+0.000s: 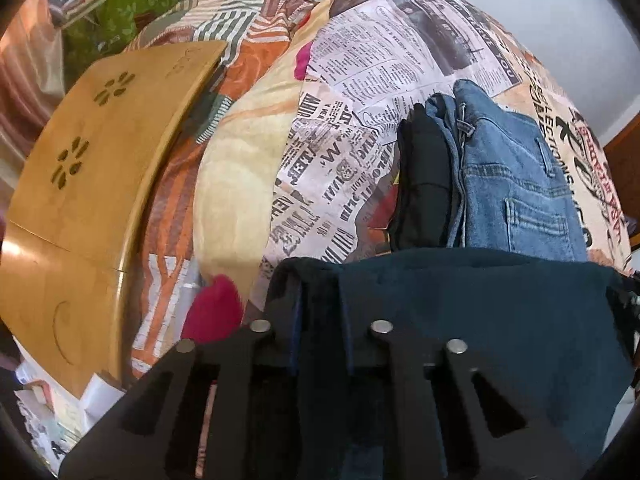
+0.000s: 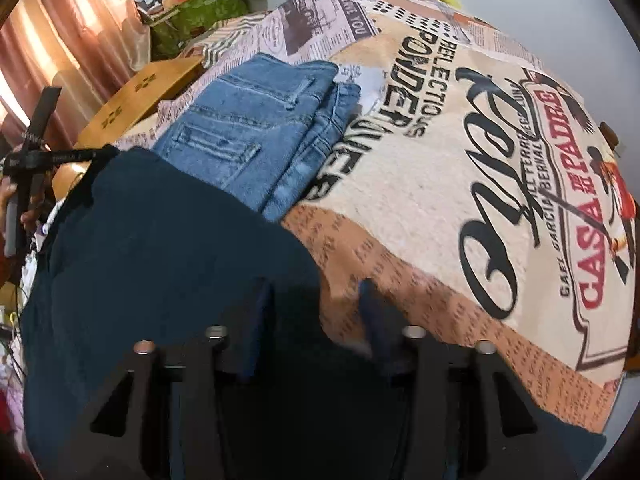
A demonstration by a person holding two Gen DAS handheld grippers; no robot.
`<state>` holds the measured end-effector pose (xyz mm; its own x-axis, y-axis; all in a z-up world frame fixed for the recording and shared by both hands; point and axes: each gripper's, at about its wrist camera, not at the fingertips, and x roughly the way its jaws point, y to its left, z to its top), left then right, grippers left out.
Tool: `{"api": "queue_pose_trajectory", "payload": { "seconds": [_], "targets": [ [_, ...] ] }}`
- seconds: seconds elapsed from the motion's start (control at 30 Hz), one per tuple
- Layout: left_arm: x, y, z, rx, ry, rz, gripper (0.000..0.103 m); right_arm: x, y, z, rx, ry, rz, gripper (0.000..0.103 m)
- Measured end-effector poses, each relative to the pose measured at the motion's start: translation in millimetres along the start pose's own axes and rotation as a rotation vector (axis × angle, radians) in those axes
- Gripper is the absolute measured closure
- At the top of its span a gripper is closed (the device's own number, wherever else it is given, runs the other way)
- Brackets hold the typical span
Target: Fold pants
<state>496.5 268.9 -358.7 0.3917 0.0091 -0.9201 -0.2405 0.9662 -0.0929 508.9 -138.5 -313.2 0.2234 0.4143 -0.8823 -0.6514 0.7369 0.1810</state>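
Dark navy pants (image 1: pixel 480 320) lie across the near part of the printed bedspread (image 1: pixel 360 80). My left gripper (image 1: pixel 320 320) points steeply down at their left end, and dark cloth fills the narrow gap between its fingers. In the right wrist view the same pants (image 2: pixel 160 240) spread to the left. My right gripper (image 2: pixel 316 316) hangs over their right edge with its fingers (image 2: pixel 260 320) apart; cloth lies against the left one and bedspread (image 2: pixel 440 200) shows beside the right one. The left gripper's body (image 2: pixel 36 160) and a hand (image 2: pixel 28 216) appear at the far left.
Folded blue jeans (image 1: pixel 520 184) (image 2: pixel 256 136) lie just beyond the dark pants, next to a folded black garment (image 1: pixel 420 184). A wooden lap table (image 1: pixel 88 160) (image 2: pixel 140 96) sits on the bed to the left. A green bag (image 1: pixel 120 8) and pink curtains (image 2: pixel 60 40) stand behind.
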Motion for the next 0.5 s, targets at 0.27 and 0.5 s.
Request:
{"api": "queue_pose_trajectory", "payload": {
  "seconds": [0.27,0.5],
  "targets": [
    [-51.0,6.8,1.3,0.0,-0.084,-0.003,0.09,-28.9,23.9,4.5,-0.064,-0.13,-0.122,0.094],
    [-119.7,7.1,-21.4,0.039,-0.168,-0.031,0.09,-90.4,48.1,-7.7,-0.065,-0.24,-0.132,0.094]
  ]
}}
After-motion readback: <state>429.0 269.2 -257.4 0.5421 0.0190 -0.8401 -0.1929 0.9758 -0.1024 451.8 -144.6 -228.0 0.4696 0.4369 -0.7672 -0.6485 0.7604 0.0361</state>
